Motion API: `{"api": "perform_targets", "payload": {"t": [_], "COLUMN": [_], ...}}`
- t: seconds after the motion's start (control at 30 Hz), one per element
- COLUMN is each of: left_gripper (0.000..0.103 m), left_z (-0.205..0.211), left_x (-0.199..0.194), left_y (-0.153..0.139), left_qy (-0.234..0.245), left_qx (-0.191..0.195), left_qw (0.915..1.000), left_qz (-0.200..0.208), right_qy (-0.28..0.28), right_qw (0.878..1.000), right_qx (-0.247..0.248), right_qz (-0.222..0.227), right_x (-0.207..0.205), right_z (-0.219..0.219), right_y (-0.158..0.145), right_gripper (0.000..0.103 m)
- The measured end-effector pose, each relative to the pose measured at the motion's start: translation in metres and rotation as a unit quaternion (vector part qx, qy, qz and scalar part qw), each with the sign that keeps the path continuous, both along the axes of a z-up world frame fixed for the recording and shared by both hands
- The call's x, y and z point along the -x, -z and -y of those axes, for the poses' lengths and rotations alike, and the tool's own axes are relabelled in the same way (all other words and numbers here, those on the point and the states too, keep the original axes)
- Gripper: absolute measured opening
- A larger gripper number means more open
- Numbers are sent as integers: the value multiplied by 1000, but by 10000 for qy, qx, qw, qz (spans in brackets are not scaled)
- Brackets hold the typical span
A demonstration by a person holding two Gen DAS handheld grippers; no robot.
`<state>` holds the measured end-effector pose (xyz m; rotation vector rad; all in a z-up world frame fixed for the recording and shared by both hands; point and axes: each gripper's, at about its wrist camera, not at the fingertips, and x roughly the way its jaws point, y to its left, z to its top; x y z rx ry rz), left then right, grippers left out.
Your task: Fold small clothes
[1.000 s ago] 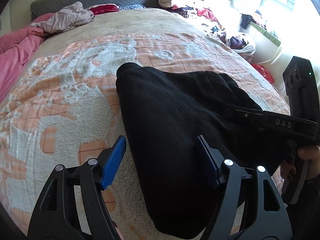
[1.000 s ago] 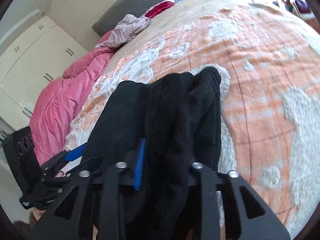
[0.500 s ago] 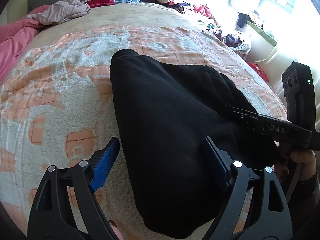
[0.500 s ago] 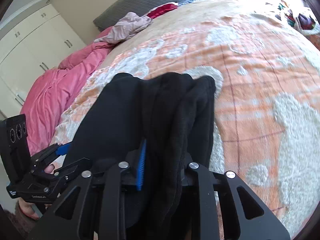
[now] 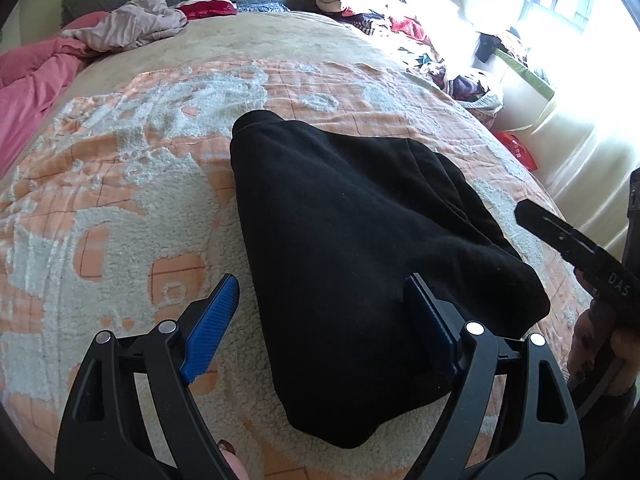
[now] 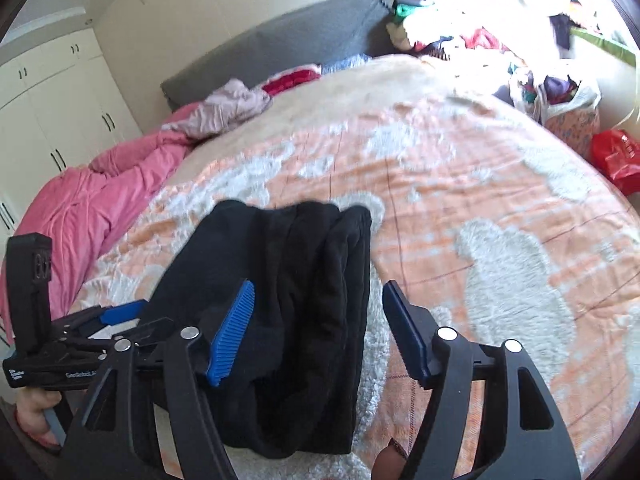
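Observation:
A black garment (image 5: 360, 248) lies folded in a thick bundle on the orange and white blanket (image 5: 120, 184). It also shows in the right wrist view (image 6: 288, 304) with several stacked folds. My left gripper (image 5: 324, 320) is open and empty, its jaws straddling the bundle's near left edge from above. My right gripper (image 6: 320, 332) is open and empty over the bundle's near right edge. The right gripper's body shows at the right of the left wrist view (image 5: 576, 248). The left gripper shows at the left of the right wrist view (image 6: 80, 340).
A pink duvet (image 6: 96, 200) and a crumpled mauve garment (image 6: 228, 108) lie at the bed's far left by a grey headboard (image 6: 280, 40). A pile of mixed clothes (image 5: 384, 8) and bags (image 6: 568, 100) stand at the far right near the window.
My right gripper has opened, let go of the black garment and drawn back to the right. The left gripper stayed open and lifted slightly. The bundle now rests on the blanket.

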<state>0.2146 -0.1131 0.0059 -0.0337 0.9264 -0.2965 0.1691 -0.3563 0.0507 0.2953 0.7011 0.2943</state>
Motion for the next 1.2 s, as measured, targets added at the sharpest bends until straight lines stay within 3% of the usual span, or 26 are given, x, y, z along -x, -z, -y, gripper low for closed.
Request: {"api": "perform_targets", "payload": {"t": [0.13,0.17,0.2,0.23,0.4,0.77,1.2], "left_gripper": [77,79,91,94,93,94,94], "left_z": [-5,-7,-8,-9,-10,-24,-46], "left_x": [9,13,16,18,36,75,114], "left_y": [-9,-12,-14,-17,-29,-38,3], "left_qy": [-56,-80,-101,-108,-55,-150,-210], "left_qx": [96,115,124,133,134,124,10], "left_qw": [9999,9998,9997,9996,9989,9967,9972], "left_qz": [132,172,206,244,454,787,714], "right_qy": [232,301,331,355,447,500,618], "right_qw": [9987,9980,9975,9970,9946,9934,9929], "right_qx": [100,111,97,83,-41,272,726], "right_qz": [445,544,623,676,932,993,712], "right_x": [24,31,37,42,70,113,158], "right_z": [1,2,4,5,10,-3,-32], "right_y": [-15,-18,-21,-24,-30,-28,12], "right_gripper": [94,94,94,95,98,98,98]}}
